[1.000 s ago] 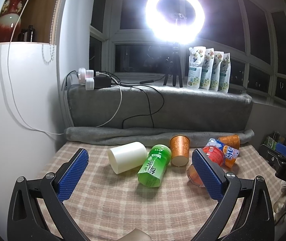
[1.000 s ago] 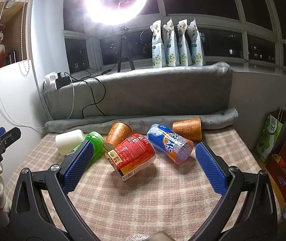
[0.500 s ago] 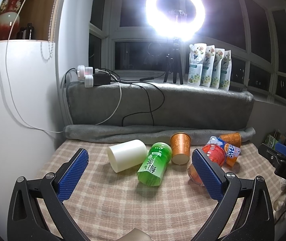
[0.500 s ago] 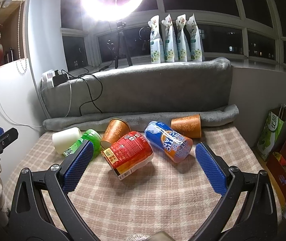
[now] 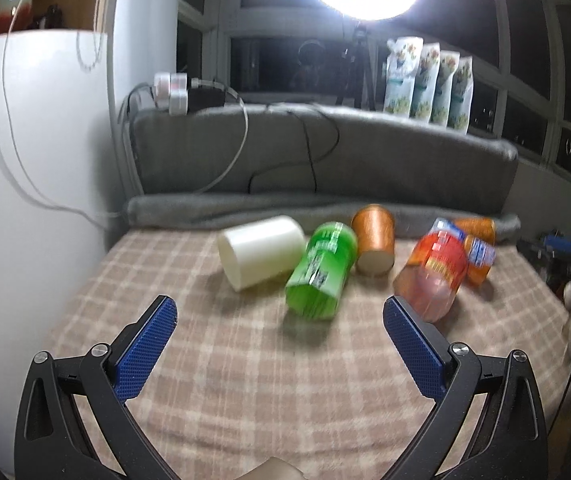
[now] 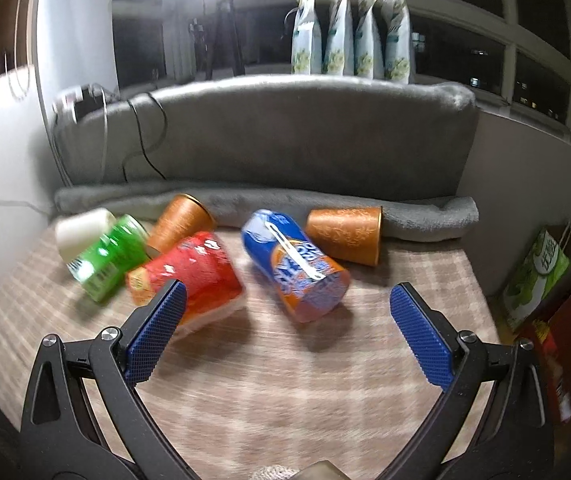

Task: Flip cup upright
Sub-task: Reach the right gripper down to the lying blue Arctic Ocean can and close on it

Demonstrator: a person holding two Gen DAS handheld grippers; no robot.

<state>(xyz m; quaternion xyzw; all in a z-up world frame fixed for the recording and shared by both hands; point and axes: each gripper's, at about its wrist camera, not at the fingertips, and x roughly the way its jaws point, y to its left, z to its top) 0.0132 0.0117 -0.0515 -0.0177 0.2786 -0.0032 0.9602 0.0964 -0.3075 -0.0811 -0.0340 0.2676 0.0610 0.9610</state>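
Six cups lie tipped over in a loose group on the beige checked woven cloth (image 5: 245, 380) that covers the table, and none of them stands upright yet, so the flipping seems to me not started. In the right wrist view the blue and orange printed plastic cup (image 6: 297, 266) lies on its side nearly in the middle between the spread fingers, its wider end toward the camera; I judge it is the likely one to be taken, because the tool points at it. Just to its left lies the red glossy film-wrapped cup (image 6: 193, 276), partly behind the left blue pad, and behind it an orange embossed paper cup (image 6: 179, 222) leans. A second orange patterned paper cup (image 6: 345, 234) rests on its side against the grey fleece roll (image 6: 425, 220), which probably stops things from rolling off the back. At the far left the green labelled plastic cup (image 5: 321, 270) touches the plain cream smooth cup (image 5: 259, 252). The right gripper (image 6: 285, 320) is wide apart and holds nothing; the left gripper (image 5: 279, 328) is also spread with nothing between its ribbed blue rubber pads (image 5: 145, 350), and it is aimed toward the green one. All cups are tapered cylinders, so they can roll in a curve when pushed.
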